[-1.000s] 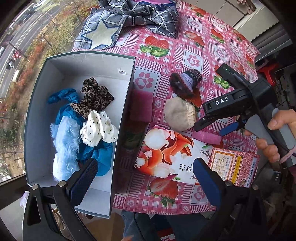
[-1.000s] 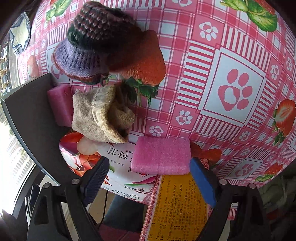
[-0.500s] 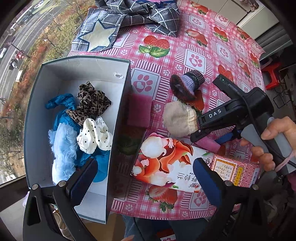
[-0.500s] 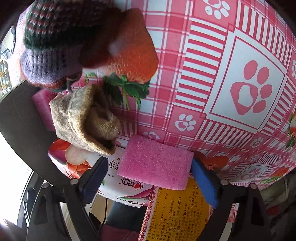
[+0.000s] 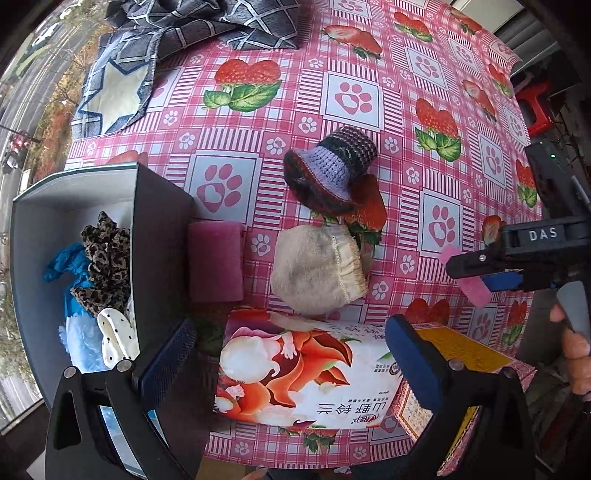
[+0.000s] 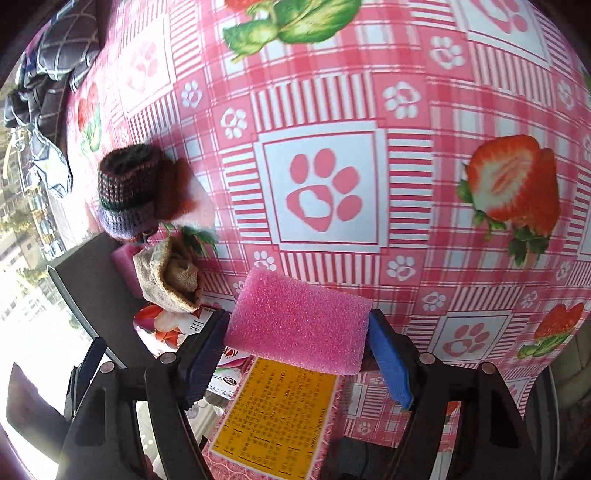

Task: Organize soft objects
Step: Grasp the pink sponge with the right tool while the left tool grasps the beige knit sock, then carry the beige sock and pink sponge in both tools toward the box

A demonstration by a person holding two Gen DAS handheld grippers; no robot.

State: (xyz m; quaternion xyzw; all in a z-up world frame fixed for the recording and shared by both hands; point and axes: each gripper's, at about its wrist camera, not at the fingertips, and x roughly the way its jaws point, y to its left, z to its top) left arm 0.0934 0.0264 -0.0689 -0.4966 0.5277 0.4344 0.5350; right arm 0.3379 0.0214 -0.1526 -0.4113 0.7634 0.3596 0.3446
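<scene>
The right gripper squeezes a pink sponge by its two short ends, one blue pad on each side. The sponge is up off the tablecloth and tilts a little. Its jaws closed in on the sponge a moment ago and now hold it tight.

The left gripper is wide open with nothing in it. It hangs over a tissue pack with orange flowers, near the table edge. A red and yellow box lies just beside the pack.

A bit farther lies a beige sock, and past it a knitted hat. A second pink sponge lies touching the side of a gray box.

Only the left camera looks into the gray box. In there are a leopard scrunchie, a white dotted one and blue fluffy things. It also shows the right gripper from the side, with a hand on its handle. Far back lies a gray checked cloth.
</scene>
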